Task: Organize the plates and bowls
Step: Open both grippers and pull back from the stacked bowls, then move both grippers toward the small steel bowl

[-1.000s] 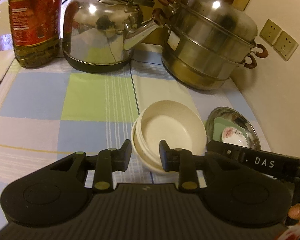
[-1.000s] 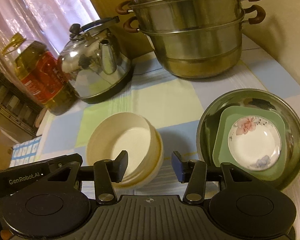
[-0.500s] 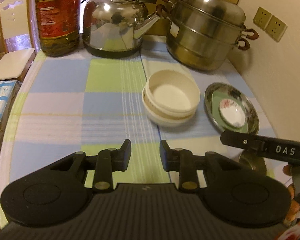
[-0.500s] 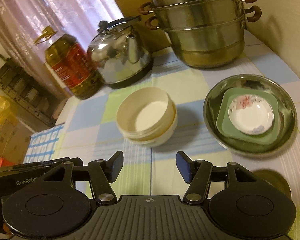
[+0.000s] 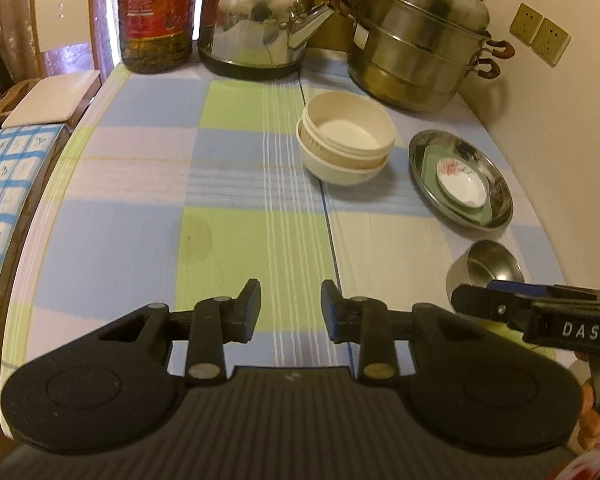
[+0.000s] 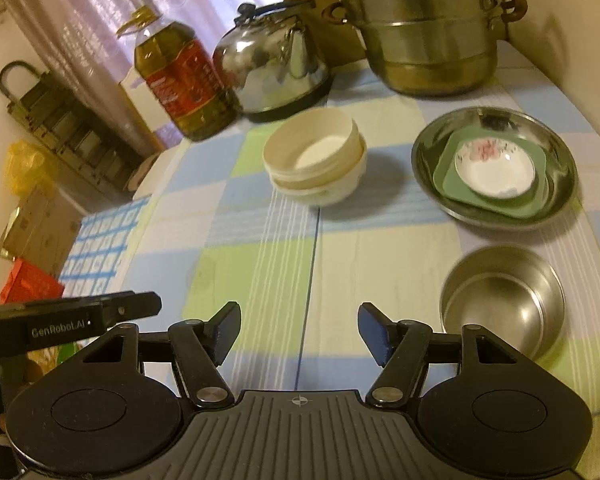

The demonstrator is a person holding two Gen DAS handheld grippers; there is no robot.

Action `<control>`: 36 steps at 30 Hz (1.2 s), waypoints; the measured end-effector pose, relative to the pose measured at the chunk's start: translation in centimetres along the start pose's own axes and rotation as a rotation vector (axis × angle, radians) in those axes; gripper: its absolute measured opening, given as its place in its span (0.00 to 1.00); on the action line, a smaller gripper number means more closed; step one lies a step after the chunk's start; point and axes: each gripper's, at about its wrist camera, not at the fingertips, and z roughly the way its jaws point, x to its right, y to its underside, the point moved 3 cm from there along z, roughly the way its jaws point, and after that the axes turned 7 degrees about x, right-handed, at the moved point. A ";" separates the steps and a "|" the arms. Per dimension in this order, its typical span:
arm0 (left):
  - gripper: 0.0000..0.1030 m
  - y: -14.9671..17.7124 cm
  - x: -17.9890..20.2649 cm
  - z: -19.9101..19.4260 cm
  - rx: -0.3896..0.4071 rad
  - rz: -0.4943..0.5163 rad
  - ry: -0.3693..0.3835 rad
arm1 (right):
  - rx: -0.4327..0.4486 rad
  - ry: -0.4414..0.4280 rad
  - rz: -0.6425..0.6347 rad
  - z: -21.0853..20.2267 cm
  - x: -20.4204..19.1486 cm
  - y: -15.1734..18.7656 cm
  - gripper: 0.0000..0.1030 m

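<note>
Checked in blue, green and pale lilac, the tablecloth (image 5: 140, 208) covers a table set against a cream wall. From the left wrist camera, the left gripper (image 5: 290, 312) hangs above the near cloth, jaws a narrow gap apart with nothing between them. Two nested cream bowls (image 5: 346, 140) sit mid-table; just right of them a round steel dish (image 5: 500, 208) holds a green square plate (image 5: 430, 160) with a small white floral saucer (image 5: 462, 182) on it. A small steel bowl (image 5: 486, 266) stands nearer.

From the right wrist camera, the right gripper (image 6: 300, 332) has just been opening; its jaws stand wide and empty above the cloth, with the small steel bowl just beside its right finger. A steel kettle (image 6: 272, 64), stacked steel steamer pot (image 6: 428, 36) and oil bottle (image 6: 180, 80) line the far edge.
</note>
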 end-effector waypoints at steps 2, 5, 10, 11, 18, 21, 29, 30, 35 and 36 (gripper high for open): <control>0.28 0.8 0.4 -0.4 -0.007 -0.006 -0.004 | -0.013 -0.002 -0.007 -0.5 0.2 0.8 0.64; 0.28 1.9 1.0 -0.9 -0.015 -0.007 -0.008 | -0.030 -0.001 -0.017 -1.3 0.6 2.0 0.64; 0.28 3.6 2.7 -1.8 -0.027 -0.001 -0.004 | -0.048 0.004 -0.035 -2.8 1.6 3.5 0.64; 0.28 3.9 3.1 -1.9 -0.030 0.000 -0.003 | -0.050 0.006 -0.038 -3.2 1.9 3.8 0.64; 0.28 6.1 5.6 -2.8 -0.047 0.018 0.003 | -0.069 0.028 -0.031 -5.5 4.1 5.9 0.64; 0.28 6.9 6.6 -3.0 -0.051 0.023 0.005 | -0.072 0.038 -0.026 -6.5 5.1 6.6 0.64; 0.28 8.5 8.9 -3.3 -0.063 0.033 0.012 | -0.072 0.056 -0.010 -8.4 7.1 7.7 0.64; 0.28 8.6 9.2 -3.3 -0.065 0.035 0.012 | -0.072 0.060 -0.008 -8.6 7.4 7.8 0.64; 0.28 9.2 10.5 -3.1 -0.075 0.039 0.016 | -0.071 0.077 0.010 -9.5 8.9 8.4 0.64; 0.28 9.3 10.7 -3.0 -0.077 0.041 0.019 | -0.073 0.080 0.013 -9.6 9.1 8.5 0.64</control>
